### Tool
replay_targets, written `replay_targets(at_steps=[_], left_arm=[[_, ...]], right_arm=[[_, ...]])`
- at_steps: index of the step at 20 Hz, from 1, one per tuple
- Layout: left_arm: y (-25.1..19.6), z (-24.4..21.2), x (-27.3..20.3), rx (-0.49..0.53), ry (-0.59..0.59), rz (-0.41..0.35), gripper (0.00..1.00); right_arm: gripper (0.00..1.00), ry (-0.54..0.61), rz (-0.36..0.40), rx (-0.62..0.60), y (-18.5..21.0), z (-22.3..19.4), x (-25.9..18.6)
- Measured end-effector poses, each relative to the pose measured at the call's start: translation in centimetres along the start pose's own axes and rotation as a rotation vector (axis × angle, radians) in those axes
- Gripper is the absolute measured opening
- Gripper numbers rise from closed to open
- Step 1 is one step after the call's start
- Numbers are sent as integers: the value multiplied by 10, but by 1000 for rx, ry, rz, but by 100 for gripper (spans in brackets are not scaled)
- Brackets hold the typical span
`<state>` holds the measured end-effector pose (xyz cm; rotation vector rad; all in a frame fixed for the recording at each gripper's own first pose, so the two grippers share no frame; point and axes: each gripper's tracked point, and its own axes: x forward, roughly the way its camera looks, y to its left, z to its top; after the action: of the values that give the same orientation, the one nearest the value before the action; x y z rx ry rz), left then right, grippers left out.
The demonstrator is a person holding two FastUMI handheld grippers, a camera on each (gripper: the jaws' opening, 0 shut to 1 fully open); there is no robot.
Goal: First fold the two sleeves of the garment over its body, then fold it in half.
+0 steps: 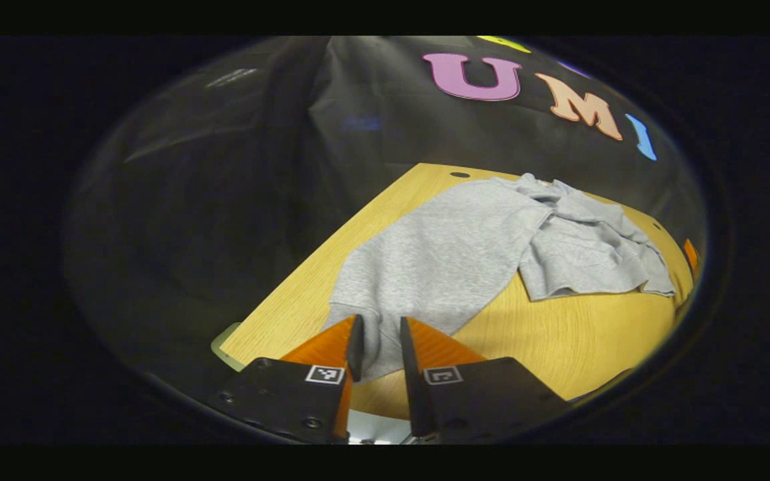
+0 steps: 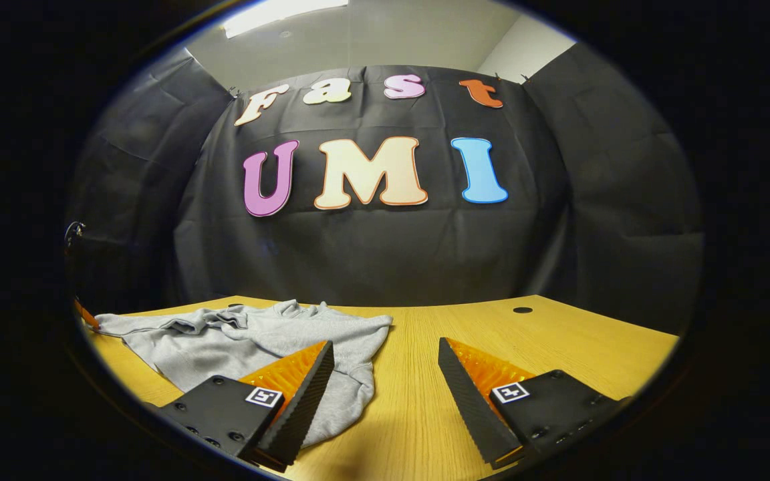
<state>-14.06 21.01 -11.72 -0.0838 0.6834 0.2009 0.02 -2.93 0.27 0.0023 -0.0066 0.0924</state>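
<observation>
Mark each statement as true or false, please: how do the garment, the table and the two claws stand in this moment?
1. The garment is grey. True.
2. The garment hangs on the booth wall. False: it lies on the wooden table.
3. The left claw has a narrow gap between its fingers, with the garment's edge between them. True.
4. The right claw is shut tight. False: its fingers stand wide apart over bare table.
5. The garment is neatly folded in half. False: one side lies crumpled over its body.
</observation>
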Motion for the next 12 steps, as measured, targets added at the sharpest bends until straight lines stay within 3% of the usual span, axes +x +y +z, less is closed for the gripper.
replay_targets(at_steps=[4, 9, 12], left_arm=[[0, 4, 0, -14, -16, 18, 6], [-3, 6, -2, -26, -19, 18, 0], [-16, 17, -4, -72, -46, -24, 0]], right_arm=[[97, 0, -2, 0, -1, 2, -2], [97, 1, -1, 0, -1, 1, -3], [97, 1, 0, -1, -1, 2, -3]])
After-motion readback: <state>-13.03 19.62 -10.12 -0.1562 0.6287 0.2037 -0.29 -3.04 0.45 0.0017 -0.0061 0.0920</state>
